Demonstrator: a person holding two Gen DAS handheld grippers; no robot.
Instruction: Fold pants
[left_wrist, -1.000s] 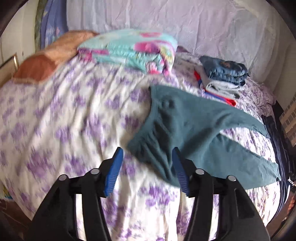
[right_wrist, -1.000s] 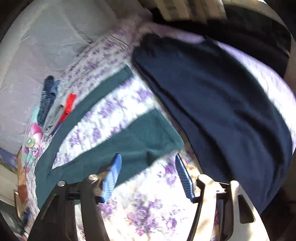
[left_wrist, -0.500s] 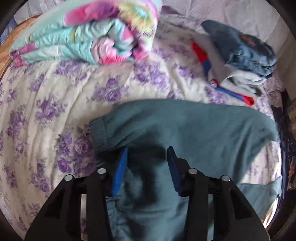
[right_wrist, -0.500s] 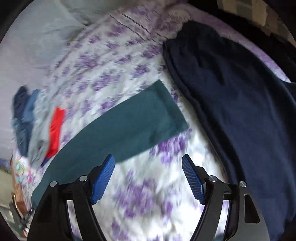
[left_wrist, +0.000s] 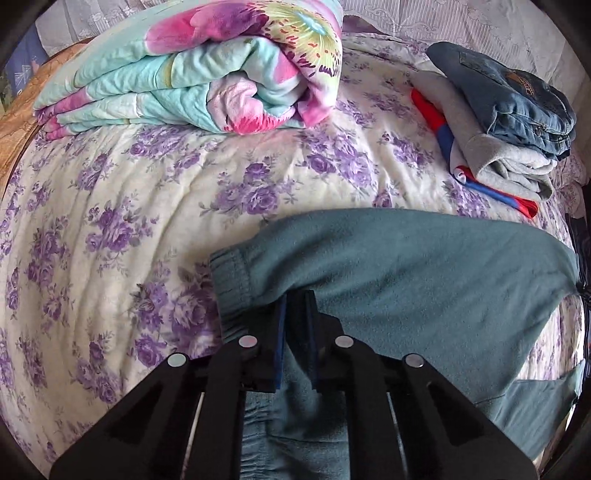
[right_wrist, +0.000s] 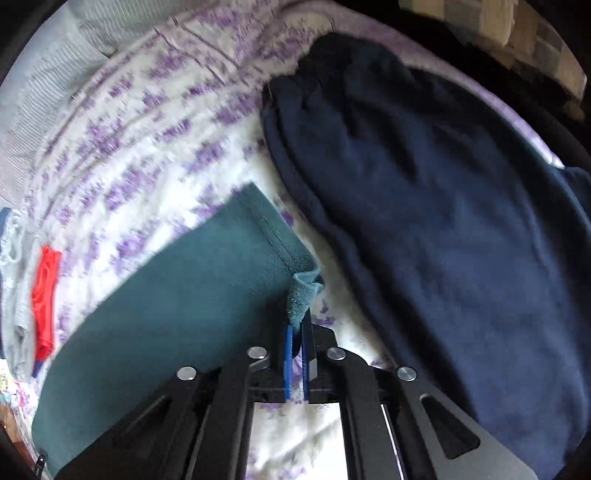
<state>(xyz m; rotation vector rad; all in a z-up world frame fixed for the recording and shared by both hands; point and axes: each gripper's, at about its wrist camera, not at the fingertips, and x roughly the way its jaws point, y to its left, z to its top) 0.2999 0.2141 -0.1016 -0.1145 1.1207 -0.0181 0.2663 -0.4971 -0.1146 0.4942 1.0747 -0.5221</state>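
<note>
Pants (left_wrist: 406, 280): teal fleece, flat on your floral bedspread (left_wrist: 110, 229), long axis waistband-to-cuff across bed. Your left gripper (left_wrist: 295, 314): closing, pads pinching waistband edge. Right gripper (right_wrist: 295, 332): nearly shut, leg cuff corner nipped. Near: navy garment (right_wrist: 443, 221), folded clothes stack (left_wrist: 498, 140), rolled quilt (left_wrist: 203, 74).
</note>
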